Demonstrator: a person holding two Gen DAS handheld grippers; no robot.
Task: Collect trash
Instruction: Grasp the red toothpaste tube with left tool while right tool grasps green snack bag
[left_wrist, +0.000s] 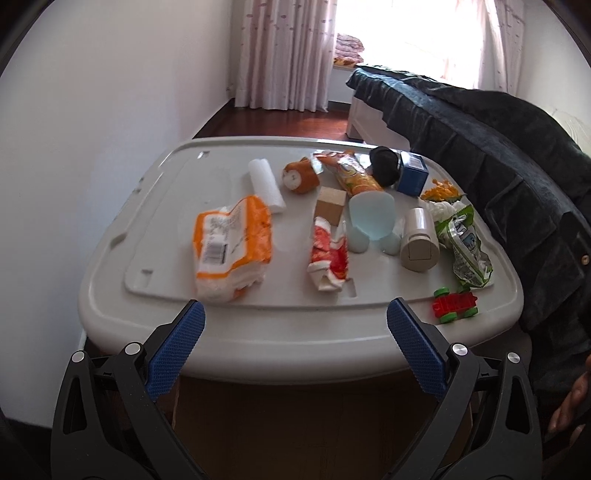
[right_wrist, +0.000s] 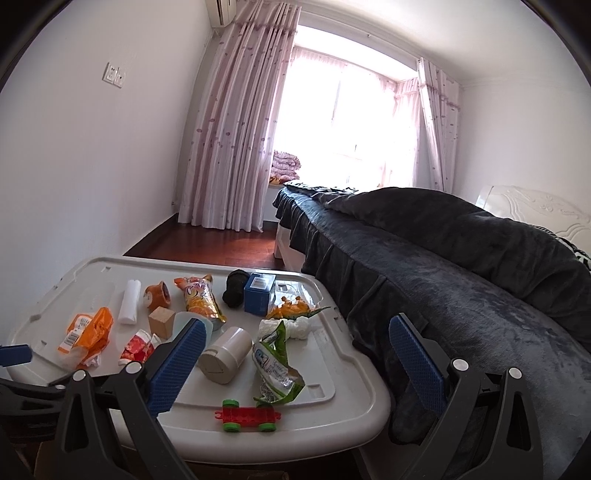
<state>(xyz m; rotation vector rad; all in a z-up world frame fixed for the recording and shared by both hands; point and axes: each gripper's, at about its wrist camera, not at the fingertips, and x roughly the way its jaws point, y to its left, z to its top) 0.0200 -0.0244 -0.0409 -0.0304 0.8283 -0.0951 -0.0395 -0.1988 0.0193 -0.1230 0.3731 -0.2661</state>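
A grey plastic lid (left_wrist: 258, 332) (right_wrist: 332, 406) serves as a table and carries mixed items. Trash on it: an orange-and-white wrapper (left_wrist: 231, 247) (right_wrist: 86, 332), a crumpled red-and-white wrapper (left_wrist: 328, 258) (right_wrist: 138, 347), an orange snack bag (left_wrist: 351, 171) (right_wrist: 199, 299), a green-and-white wrapper (left_wrist: 463, 240) (right_wrist: 275, 365) and a white crumpled tissue (left_wrist: 443, 210) (right_wrist: 295, 326). My left gripper (left_wrist: 295, 325) stands open at the lid's near edge, holding nothing. My right gripper (right_wrist: 297, 343) is open above the lid's right side, empty.
Other items on the lid: a red toy car (left_wrist: 456, 304) (right_wrist: 249, 415), beige canister (left_wrist: 419, 240) (right_wrist: 223, 354), wooden block (left_wrist: 330, 205), blue box (left_wrist: 412, 173), white foam piece (left_wrist: 266, 184), pale blue cup (left_wrist: 369, 218). A dark-covered bed (right_wrist: 443, 266) runs along the right. A hand (left_wrist: 569, 402) shows at the right edge.
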